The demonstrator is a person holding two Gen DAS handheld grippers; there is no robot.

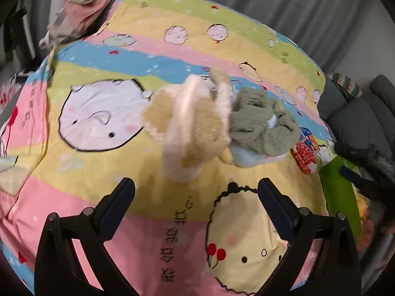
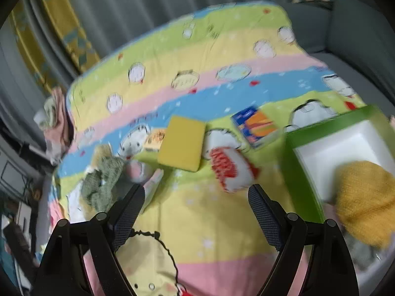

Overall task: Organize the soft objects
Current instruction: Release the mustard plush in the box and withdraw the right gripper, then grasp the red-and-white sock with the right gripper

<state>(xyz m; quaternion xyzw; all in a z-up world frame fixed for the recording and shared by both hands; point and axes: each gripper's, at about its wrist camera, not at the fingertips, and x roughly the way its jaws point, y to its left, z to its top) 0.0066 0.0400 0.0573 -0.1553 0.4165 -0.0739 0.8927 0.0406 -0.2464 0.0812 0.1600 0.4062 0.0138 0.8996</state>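
A tan and cream plush toy (image 1: 192, 128) lies on the striped cartoon bedspread (image 1: 98, 56), touching a grey-green knitted piece (image 1: 261, 123) to its right. My left gripper (image 1: 196, 192) is open and empty, just short of the plush. My right gripper (image 2: 196, 197) is open and empty above the bedspread (image 2: 197, 222). Ahead of it lie a yellow sponge (image 2: 182, 146), a red and white soft packet (image 2: 230, 170) and the grey-green knit (image 2: 103, 185). A green box (image 2: 303, 172) at right holds a yellow knitted item (image 2: 365, 202).
A blue and orange packet (image 2: 256, 125) lies beyond the red one. A pile of pink and green clothes (image 1: 84, 7) sits at the bed's far left corner. Grey curtains (image 1: 296, 7) hang behind. A grey sofa (image 1: 358, 118) stands at right. The green box (image 1: 338, 192) shows at the bed's right edge.
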